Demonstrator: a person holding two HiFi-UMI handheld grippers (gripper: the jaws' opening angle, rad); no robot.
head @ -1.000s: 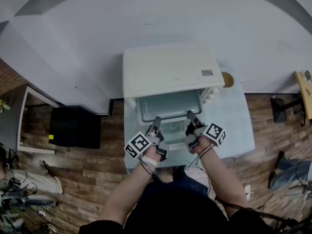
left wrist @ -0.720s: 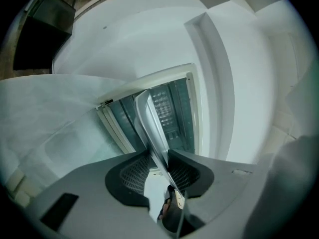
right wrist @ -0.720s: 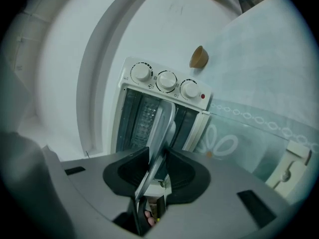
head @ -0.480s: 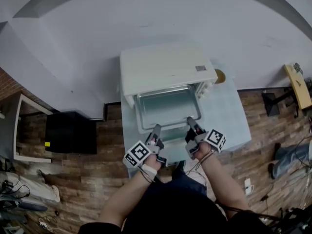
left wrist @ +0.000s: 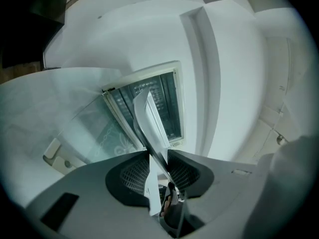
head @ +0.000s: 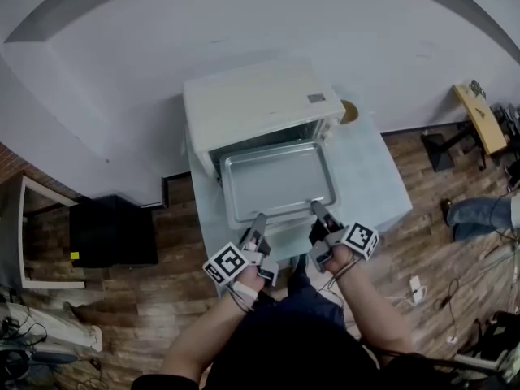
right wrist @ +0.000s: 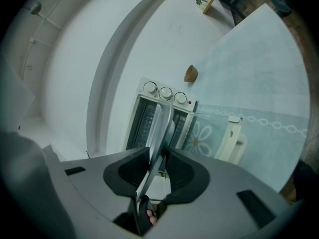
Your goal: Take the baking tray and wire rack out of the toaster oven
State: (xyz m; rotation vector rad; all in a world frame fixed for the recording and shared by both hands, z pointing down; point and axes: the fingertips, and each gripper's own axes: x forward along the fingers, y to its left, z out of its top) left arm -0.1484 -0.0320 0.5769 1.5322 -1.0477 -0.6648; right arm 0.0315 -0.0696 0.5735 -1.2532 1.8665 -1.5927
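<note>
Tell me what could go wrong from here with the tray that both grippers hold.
1. Both the left gripper and the right gripper pinch only the thin near rim of the tray. Most of it is out of the oven, so its far end may drop when it comes free.
2. If one side is pulled faster, the tray may twist and jam in the opening.
3. A dropped tray could hit the open glass door below it.

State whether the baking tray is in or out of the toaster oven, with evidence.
Mostly out: the baking tray lies forward of the toaster oven, only its rear edge at the opening.
</note>
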